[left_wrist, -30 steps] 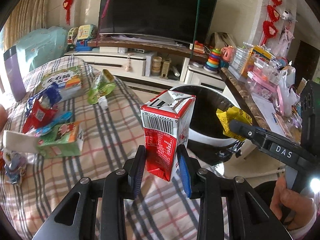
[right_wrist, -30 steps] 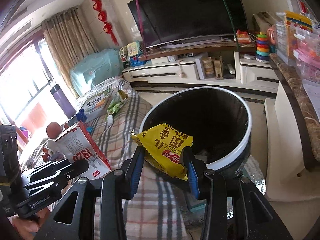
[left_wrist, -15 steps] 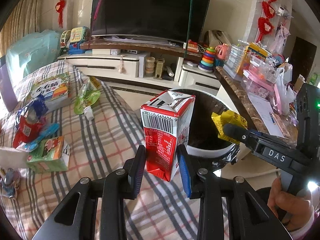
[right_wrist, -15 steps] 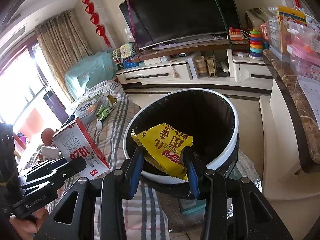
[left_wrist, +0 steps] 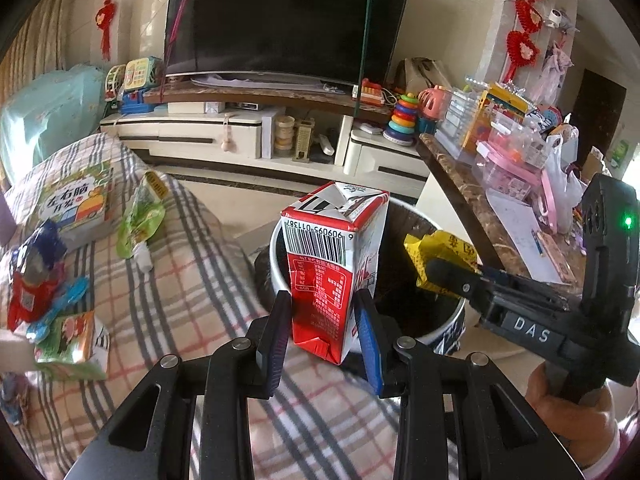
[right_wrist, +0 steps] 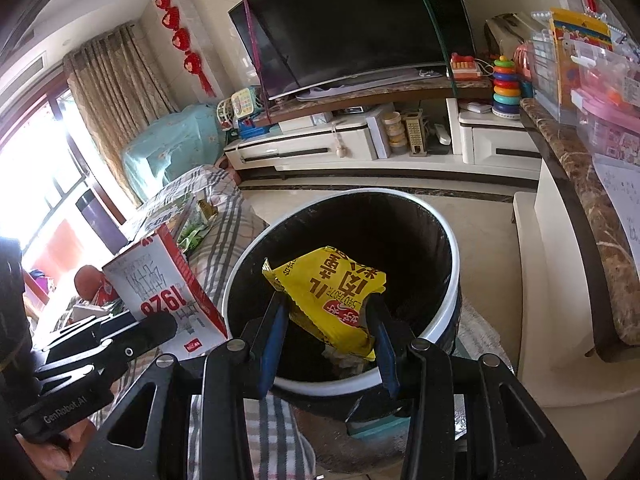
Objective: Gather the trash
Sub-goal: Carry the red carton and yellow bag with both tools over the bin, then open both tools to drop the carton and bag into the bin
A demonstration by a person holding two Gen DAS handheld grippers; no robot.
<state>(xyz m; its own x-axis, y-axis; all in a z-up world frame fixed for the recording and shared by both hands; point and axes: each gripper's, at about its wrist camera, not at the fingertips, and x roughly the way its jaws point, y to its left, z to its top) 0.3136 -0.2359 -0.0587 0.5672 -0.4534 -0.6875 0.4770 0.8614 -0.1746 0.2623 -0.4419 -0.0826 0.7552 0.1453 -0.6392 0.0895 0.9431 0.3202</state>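
My left gripper (left_wrist: 322,330) is shut on a red and white milk carton (left_wrist: 332,264), held upright just before the near rim of the round bin (left_wrist: 276,256) with the black liner. That carton (right_wrist: 164,288) also shows at the left of the right wrist view. My right gripper (right_wrist: 326,330) is shut on a crumpled yellow snack bag (right_wrist: 332,292), which hangs over the open mouth of the bin (right_wrist: 448,320). In the left wrist view the yellow bag (left_wrist: 440,246) sits over the bin's right side, pinched in the right gripper (left_wrist: 434,272).
Several wrappers lie on the plaid-covered surface (left_wrist: 192,280): a green pouch (left_wrist: 140,216), a green box (left_wrist: 78,200), a red and blue wrapper (left_wrist: 36,276), a small green carton (left_wrist: 72,344). A marble-topped counter (right_wrist: 580,208) with clutter stands right of the bin. A TV stand (left_wrist: 240,140) is behind.
Both grippers have moved toward the bin with their loads. The carton has come from over the plaid cloth to the bin's near rim, and the yellow bag from the rim to over the opening.
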